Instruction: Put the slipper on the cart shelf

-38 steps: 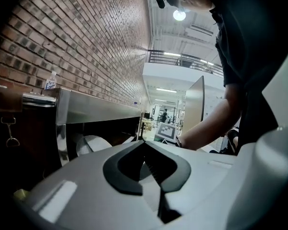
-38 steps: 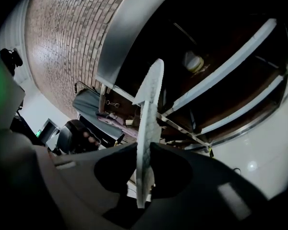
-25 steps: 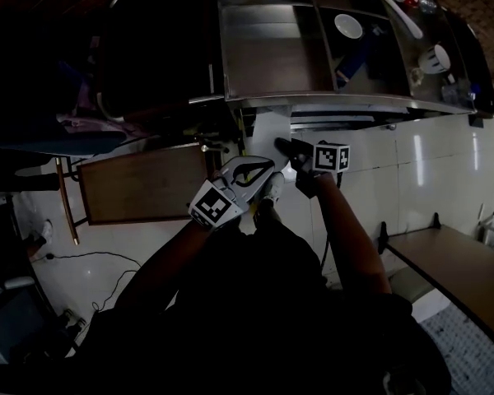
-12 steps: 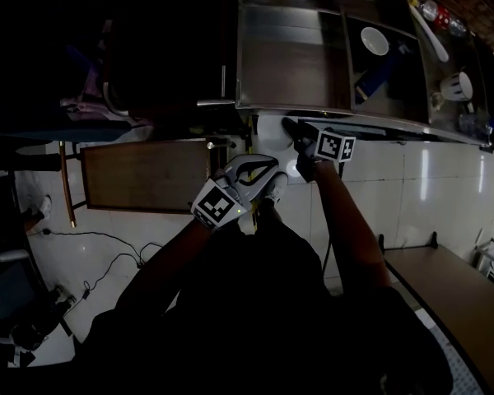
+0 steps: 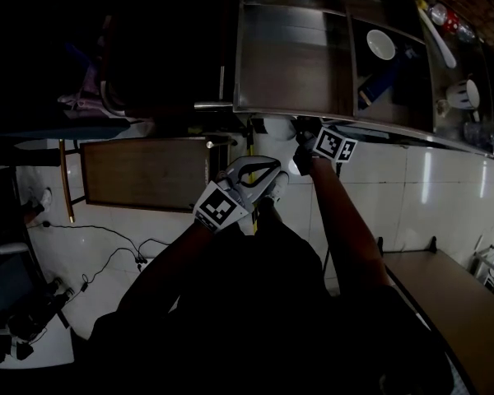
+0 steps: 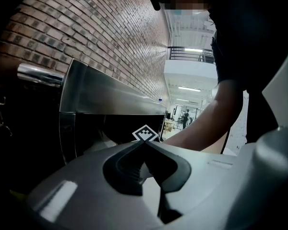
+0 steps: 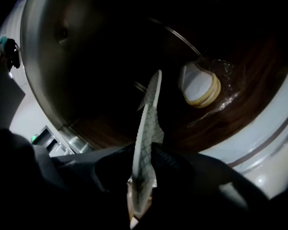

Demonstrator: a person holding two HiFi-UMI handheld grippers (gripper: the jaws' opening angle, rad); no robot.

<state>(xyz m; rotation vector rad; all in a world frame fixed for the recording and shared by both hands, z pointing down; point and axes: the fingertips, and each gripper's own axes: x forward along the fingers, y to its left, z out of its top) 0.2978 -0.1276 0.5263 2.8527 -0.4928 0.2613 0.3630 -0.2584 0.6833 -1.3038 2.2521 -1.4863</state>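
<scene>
Vs a sec ago: my R claw (image 7: 143, 153) has gone fwd. It was out over the white floor (image 5: 445, 196) in front of the cart (image 5: 292, 72); now its tip is tucked under the cart's front rim, and only its marker cube (image 5: 336, 146) and my forearm show from the head view. L claw (image 6: 144, 143) sits in approx the same spot just beside it, no real shift. The cart also shows a bit bigger and lower in the head view than before.

R claw: jaws only a little apart, pinched on the slipper (image 7: 149, 119). The slipper stands on edge btwn the pads, grid-pattern sole facing one pad, front end sticking out past the tips. It's in the air over the brown shelf (image 7: 221, 114) inside the cart, not touching it. Further in on that shelf lies a second pale item w/ a tan rim (image 7: 199, 85), prob another slipper, can't tell for sure. It's apart from the one I hold.

L claw: jaws closed tip to tip, nothing btwn them. It points at the cart's steel side (image 6: 110, 97), w/ the brick wall (image 6: 101, 37) behind and my right arm (image 6: 206, 128) crossing ahead of it.
</scene>
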